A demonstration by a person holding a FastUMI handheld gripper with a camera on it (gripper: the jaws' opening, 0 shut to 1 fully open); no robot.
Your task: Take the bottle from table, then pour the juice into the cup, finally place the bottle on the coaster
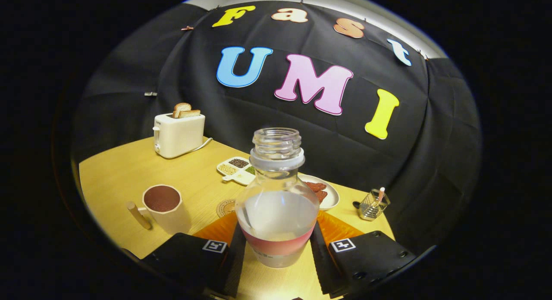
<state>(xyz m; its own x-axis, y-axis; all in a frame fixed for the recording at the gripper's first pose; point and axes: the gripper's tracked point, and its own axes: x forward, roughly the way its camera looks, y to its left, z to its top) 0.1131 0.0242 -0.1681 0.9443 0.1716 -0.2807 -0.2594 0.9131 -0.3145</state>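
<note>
— Since the bottle [276, 201] sits right between my fingers, how far would you say I am?

— Early or late, hard to call. Is your gripper [277, 252] actually holding it?

— Both fingers lie along its lower sides, one on each flank by the pink band, and they look pressed against it. I read that as clamped on the bottle, upright, with no cap on the neck.

— Is it off the table [120, 170] yet?

— I cannot tell. Its base is low between my fingers and the wood shows under it, but whether it rests there or hangs just above is not clear.

— And the cup [166, 207]?

— Ahead of my left finger, handle pointing away to the left. It holds something dark reddish-brown up near the rim. The liquid in my bottle looks pale and fills only the lower part, so I would not claim the pour is done from that alone.

— The coaster [225, 207]?

— A round patterned disc just beyond my left finger, between the cup and the bottle, bare, nothing standing on it. So the last step is certainly left.

— Anything in the way?

— A plate [331, 196] with reddish pieces sits behind the bottle to the right, a divided dish [235, 167] of grains farther ahead, a toaster [179, 135] well beyond the cup, and a wire holder [373, 205] beyond my right finger. None crowds the coaster. My judgement: grasp made, placing still to come, pouring uncertain.
</note>
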